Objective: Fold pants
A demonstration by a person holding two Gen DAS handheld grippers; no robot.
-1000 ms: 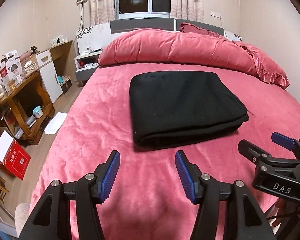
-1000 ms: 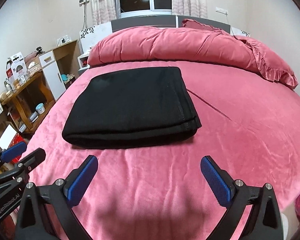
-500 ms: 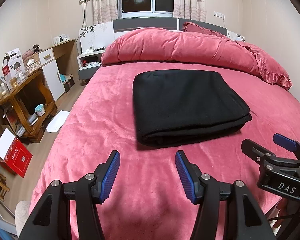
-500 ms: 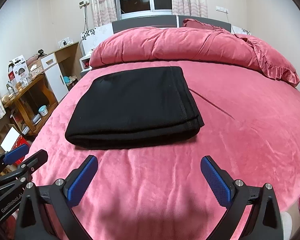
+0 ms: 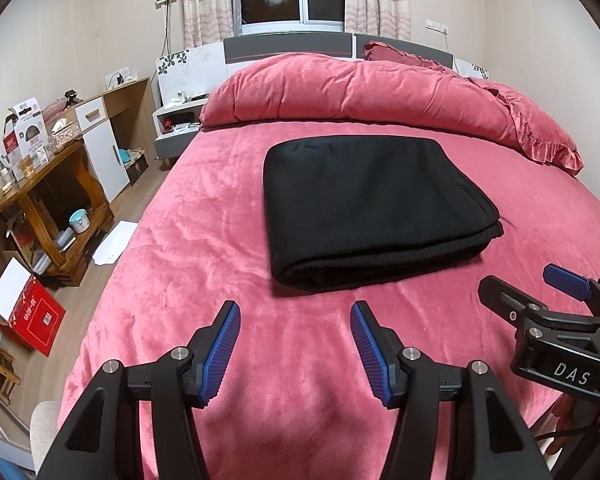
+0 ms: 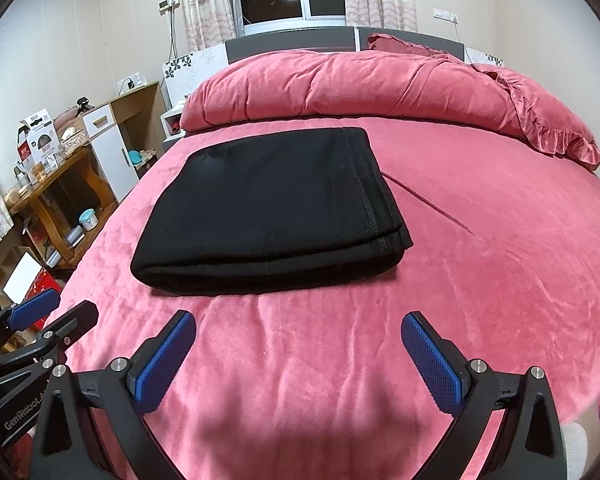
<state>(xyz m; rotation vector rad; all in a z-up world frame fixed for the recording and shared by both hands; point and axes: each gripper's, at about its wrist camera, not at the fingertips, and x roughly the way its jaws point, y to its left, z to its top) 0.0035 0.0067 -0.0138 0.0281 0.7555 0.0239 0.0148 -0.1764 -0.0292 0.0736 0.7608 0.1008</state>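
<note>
Pants (image 5: pixel 374 208) black, folded into a flat rectangle on pink bed (image 5: pixel 204 264), twelve o'clock of left gripper (image 5: pixel 295 346) and right gripper (image 6: pixel 299 360), both spread wide, holding nothing.

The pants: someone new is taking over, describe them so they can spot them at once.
Start at the bed with its pink-red cover, which fills both wrist views. In its middle, short of the rolled duvet at the headboard, lie the pants, folded into a flat rectangle. They are the only black item on the bed, and neither gripper touches them.
</note>
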